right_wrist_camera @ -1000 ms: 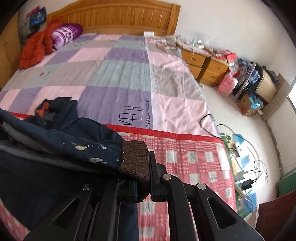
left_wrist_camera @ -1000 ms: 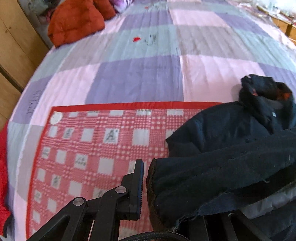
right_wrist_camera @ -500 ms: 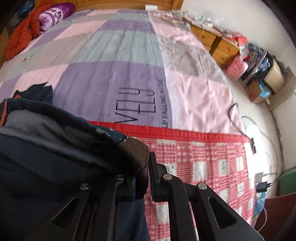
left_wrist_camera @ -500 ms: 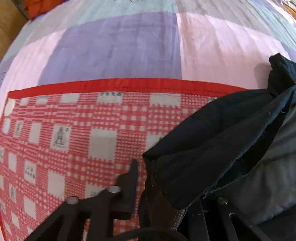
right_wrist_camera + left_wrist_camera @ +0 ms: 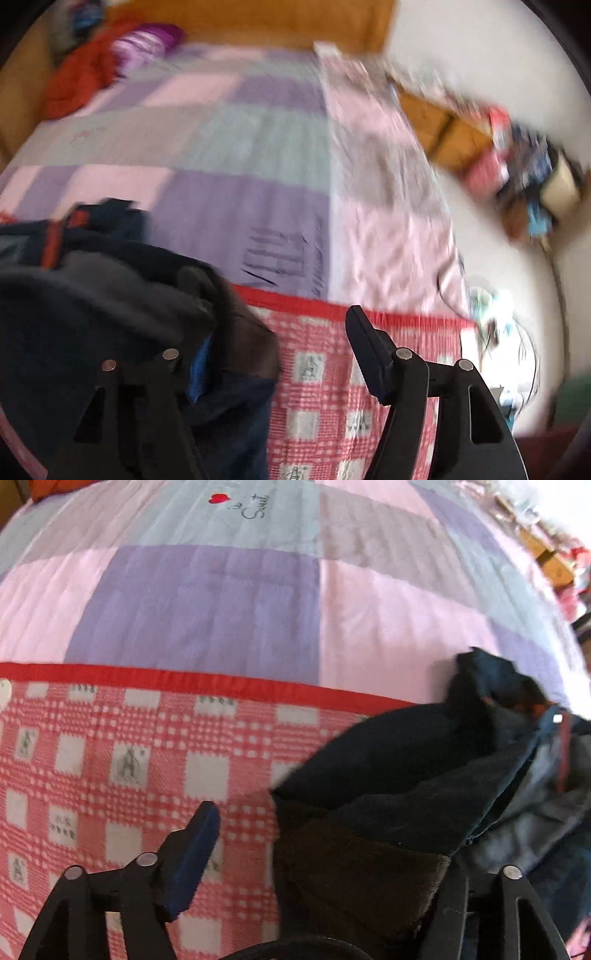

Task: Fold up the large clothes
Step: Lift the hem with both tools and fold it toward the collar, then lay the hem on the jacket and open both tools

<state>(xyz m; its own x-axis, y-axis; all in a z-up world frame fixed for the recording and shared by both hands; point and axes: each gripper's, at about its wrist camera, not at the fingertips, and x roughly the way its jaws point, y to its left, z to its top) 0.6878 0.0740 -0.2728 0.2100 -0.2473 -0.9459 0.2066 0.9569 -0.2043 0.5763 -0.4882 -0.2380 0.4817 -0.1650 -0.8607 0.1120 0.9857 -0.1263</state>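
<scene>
Left wrist view: my left gripper [image 5: 325,853] is opening, its brown cuff [image 5: 354,871] loose between the jaws. Right gripper [image 5: 280,354] is opening too, the other cuff [image 5: 255,343] against its inner finger. The dark jacket [image 5: 399,760] lies bunched on the red checked blanket [image 5: 129,760]. Risk, I reckon: a cuff snags on a finger as I pull away, undoing the fold. Readable writing: "Sweet" beside a heart on the quilt [image 5: 221,602].

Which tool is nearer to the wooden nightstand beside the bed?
Right. The right tool, jaws opening around a jacket cuff, is on the nightstand's side of the bed; the left tool, also opening around a cuff, is across the jacket, farther away.
</scene>
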